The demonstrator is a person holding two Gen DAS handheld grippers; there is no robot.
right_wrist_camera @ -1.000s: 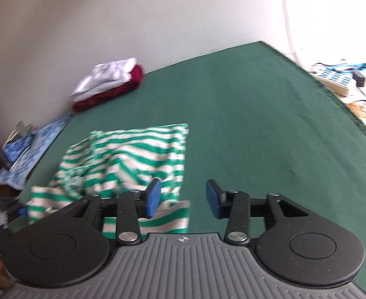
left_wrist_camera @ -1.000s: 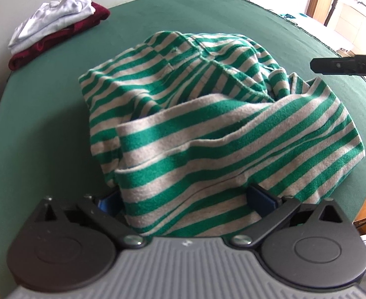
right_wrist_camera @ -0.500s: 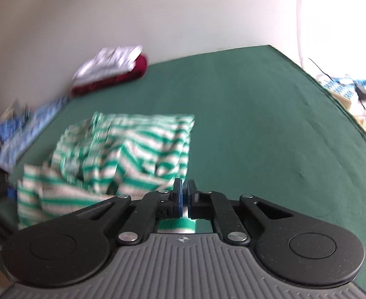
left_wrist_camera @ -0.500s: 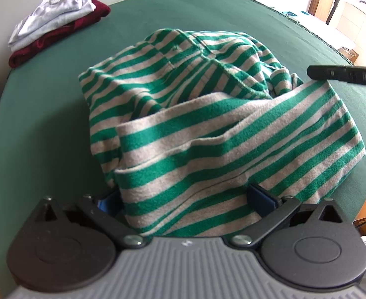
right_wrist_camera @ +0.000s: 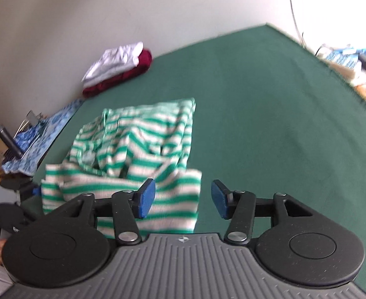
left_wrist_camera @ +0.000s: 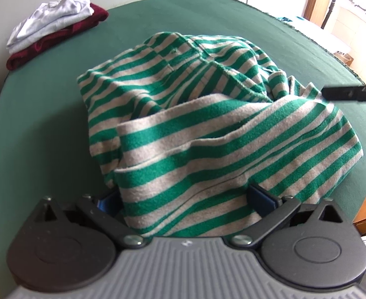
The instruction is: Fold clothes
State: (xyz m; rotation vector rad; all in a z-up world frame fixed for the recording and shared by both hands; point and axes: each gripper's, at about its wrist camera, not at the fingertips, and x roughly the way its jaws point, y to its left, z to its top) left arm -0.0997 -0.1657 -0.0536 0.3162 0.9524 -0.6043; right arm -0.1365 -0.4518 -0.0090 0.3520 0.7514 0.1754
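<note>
While the green table (left_wrist_camera: 45, 129) fills most of both views, the striped garment (left_wrist_camera: 207, 137) lies bunched across the middle of the left-wrist frame, its near edge running down between the spread pads of the left tool (left_wrist_camera: 185, 200). In the right-wrist view the right tool (right_wrist_camera: 183, 196) stands spread at lower centre, its left pad over the garment's corner. Folded white and maroon clothes (left_wrist_camera: 53, 30) sit stacked upper left.

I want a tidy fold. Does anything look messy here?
Yes: the striped shirt lies bunched on the green table, its far half crumpled. The folded pile looks neat.
</note>
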